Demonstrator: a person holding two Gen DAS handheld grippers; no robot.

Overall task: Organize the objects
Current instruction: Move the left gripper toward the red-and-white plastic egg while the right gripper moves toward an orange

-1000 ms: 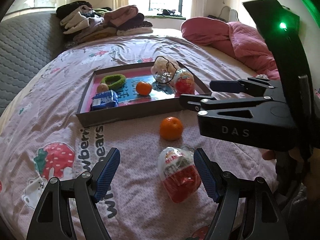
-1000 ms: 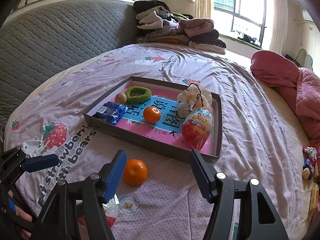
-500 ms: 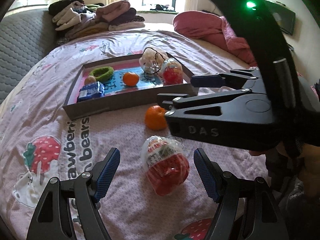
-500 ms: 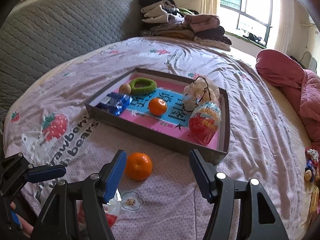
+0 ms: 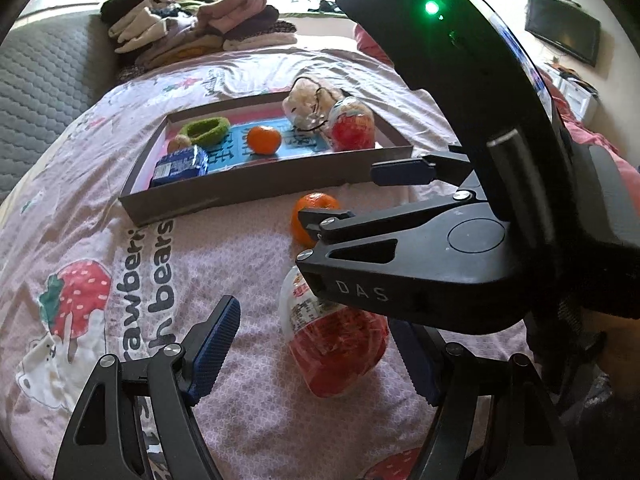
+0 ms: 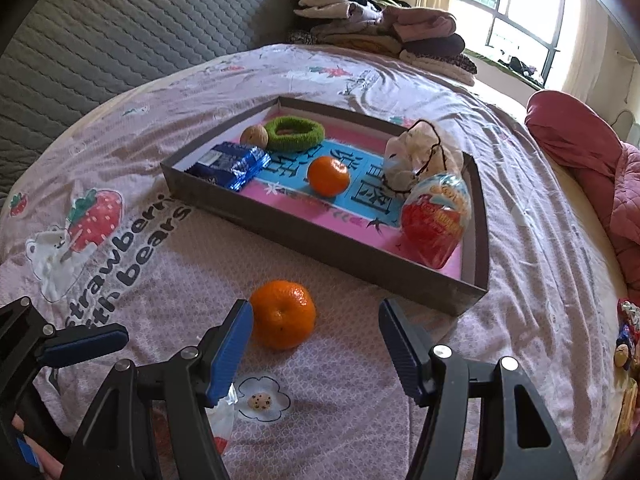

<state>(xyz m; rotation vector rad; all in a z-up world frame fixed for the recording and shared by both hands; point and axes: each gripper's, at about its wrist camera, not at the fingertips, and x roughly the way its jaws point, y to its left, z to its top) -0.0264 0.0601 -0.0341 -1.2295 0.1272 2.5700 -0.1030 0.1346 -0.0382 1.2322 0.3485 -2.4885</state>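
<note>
Right wrist view: your right gripper [image 6: 316, 344] gapes wide around the loose round orange tangerine [image 6: 282, 314], pads apart from it.
Left wrist view: your left gripper [image 5: 320, 344] stands wide, flanking the red-and-white plastic-wrapped egg toy [image 5: 334, 332].

Tray [image 6: 320, 254] lay on bed [image 6: 520, 240]. Loose mandarin [image 6: 282, 314] just before tray, at six o'clock. Packaged egg toy [image 5: 336, 344] nearer, six o'clock of mandarin.

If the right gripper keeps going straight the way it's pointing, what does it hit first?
Most likely the loose orange mandarin on the pink bedsheet. It lies just ahead of the open right gripper, close to its left finger, short of the grey cardboard tray. Depth is unclear, so it might touch the sheet first.
</note>
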